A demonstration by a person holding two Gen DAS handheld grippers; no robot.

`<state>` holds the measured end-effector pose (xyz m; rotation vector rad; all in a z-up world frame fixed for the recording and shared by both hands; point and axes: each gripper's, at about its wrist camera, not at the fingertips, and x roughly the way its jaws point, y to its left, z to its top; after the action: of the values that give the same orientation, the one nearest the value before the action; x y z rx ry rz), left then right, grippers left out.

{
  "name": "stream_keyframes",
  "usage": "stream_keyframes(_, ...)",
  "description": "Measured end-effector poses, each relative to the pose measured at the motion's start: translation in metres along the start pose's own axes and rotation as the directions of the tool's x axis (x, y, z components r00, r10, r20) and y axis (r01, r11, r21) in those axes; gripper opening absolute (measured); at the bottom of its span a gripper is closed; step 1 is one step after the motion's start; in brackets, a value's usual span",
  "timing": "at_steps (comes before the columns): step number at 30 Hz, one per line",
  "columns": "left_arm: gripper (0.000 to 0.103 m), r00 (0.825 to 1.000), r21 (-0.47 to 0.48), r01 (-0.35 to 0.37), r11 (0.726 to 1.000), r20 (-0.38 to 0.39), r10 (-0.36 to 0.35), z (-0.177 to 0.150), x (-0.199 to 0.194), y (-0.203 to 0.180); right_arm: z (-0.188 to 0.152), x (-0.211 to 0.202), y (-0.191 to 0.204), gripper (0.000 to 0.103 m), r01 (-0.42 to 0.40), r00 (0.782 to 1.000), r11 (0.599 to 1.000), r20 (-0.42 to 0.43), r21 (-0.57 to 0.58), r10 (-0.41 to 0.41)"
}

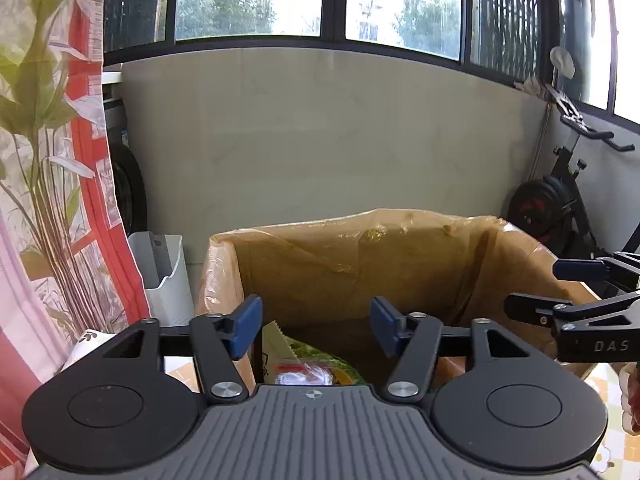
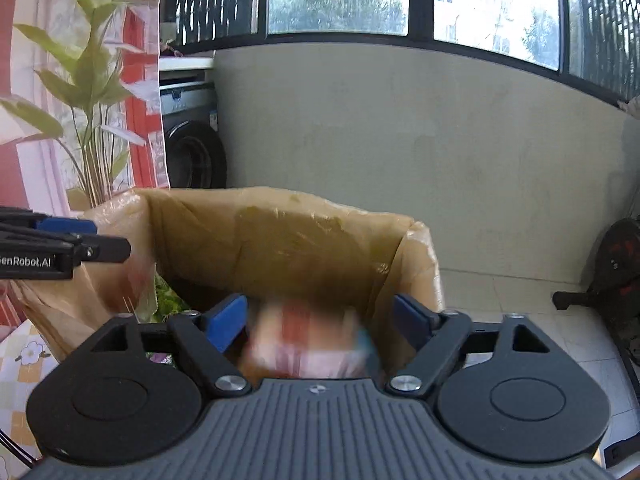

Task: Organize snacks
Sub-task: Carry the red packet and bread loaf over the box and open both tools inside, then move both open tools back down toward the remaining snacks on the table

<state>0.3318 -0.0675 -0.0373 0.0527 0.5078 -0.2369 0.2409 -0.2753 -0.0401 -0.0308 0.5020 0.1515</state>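
A cardboard box (image 1: 360, 256) lined with clear plastic stands open in front of both grippers; it also shows in the right wrist view (image 2: 280, 236). My left gripper (image 1: 316, 328) is open and empty over the box's near left side. Below it lies a green and white snack bag (image 1: 312, 364). My right gripper (image 2: 320, 320) is open over the box's right side. A blurred pink and red snack packet (image 2: 308, 344) is between and below its fingers, apart from them. The right gripper also shows at the right edge of the left wrist view (image 1: 532, 288).
A floral curtain (image 1: 48, 184) hangs at the left. A white bin (image 1: 168, 280) stands left of the box. An exercise bike (image 1: 560, 200) stands at the right by the wall. A patterned tablecloth (image 2: 20, 360) covers the surface under the box.
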Motion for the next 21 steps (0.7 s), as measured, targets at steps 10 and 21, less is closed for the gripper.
stream_keyframes(10, 0.069, 0.998, -0.006, -0.017, 1.0, 0.062, 0.018, 0.004, -0.057, -0.004, 0.003, -0.058, 0.004, 0.088, -0.016, 0.998, 1.0, 0.058, -0.004, 0.016)
stream_keyframes(21, 0.073, 0.994, -0.029, -0.024, 0.999, 0.102, 0.027, -0.019, -0.142, 0.005, -0.024, -0.125, 0.017, 0.088, -0.049, 0.993, 0.998, 0.106, 0.04, 0.045)
